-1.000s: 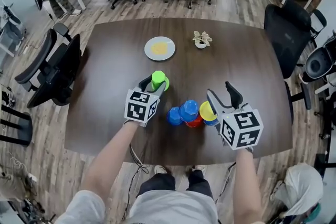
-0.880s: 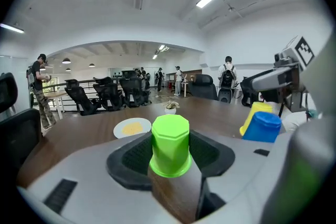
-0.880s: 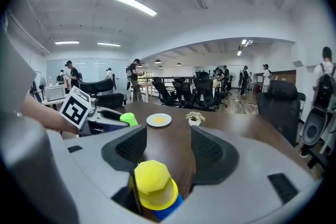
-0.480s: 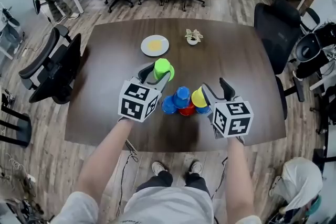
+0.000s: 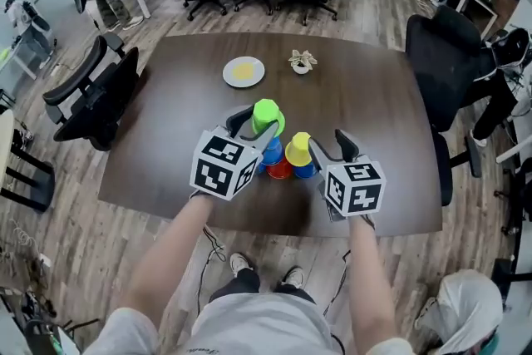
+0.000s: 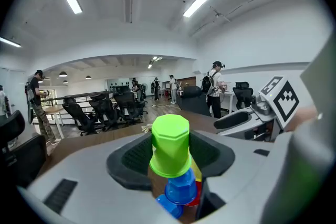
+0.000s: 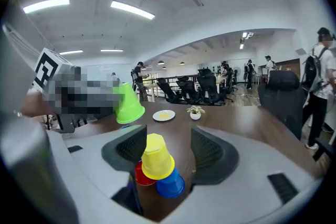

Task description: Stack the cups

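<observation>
Pointing slightly downward, left gripper (image 5: 258,125) jaws clamp the green cup (image 5: 268,113); right gripper (image 5: 330,150) jaws stand open.

Five plastic cups, all upside down, bunched near the front of the table (image 5: 374,112)

Green cup (image 5: 268,114) is up in the air, pinched in the left gripper (image 5: 259,125), right above a blue cup (image 5: 271,154). Yellow cup (image 5: 298,149) tilts over the red cup (image 5: 279,170) and another blue cup (image 5: 305,171).

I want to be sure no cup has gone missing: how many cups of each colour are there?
blue cups: 3
green cup: 1
yellow cup: 1
red cup: 1
total: 6
</observation>
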A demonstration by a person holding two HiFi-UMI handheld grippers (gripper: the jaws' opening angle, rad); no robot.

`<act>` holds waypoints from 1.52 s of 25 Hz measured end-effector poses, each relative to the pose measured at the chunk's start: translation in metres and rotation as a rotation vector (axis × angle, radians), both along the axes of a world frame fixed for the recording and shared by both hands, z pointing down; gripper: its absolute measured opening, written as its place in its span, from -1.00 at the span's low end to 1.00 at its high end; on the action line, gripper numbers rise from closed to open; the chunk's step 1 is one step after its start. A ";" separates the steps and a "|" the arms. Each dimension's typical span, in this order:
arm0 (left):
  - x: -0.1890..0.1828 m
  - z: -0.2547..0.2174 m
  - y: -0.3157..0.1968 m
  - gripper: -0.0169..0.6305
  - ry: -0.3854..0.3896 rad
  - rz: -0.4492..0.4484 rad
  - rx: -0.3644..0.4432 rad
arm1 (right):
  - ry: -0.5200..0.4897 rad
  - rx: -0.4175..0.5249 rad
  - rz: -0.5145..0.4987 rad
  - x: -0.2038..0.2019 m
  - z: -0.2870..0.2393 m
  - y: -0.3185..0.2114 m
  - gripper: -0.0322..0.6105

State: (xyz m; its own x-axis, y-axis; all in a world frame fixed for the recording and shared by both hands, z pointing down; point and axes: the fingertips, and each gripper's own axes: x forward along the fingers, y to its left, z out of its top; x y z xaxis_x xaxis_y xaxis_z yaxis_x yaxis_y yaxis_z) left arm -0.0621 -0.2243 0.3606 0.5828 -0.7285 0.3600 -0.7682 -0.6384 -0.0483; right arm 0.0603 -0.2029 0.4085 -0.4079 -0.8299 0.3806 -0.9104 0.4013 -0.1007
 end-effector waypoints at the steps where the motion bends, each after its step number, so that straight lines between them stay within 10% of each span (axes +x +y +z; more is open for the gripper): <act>1: 0.005 0.001 0.003 -0.29 -0.002 -0.005 -0.003 | -0.003 -0.003 -0.011 0.002 0.002 0.002 -0.13; 33: 0.026 0.006 0.019 -0.07 0.022 -0.086 -0.008 | -0.037 0.014 -0.077 0.013 -0.005 0.023 -0.13; 38: -0.015 -0.014 0.023 -0.37 0.047 -0.162 0.022 | 0.001 0.048 -0.061 0.007 -0.032 0.023 -0.14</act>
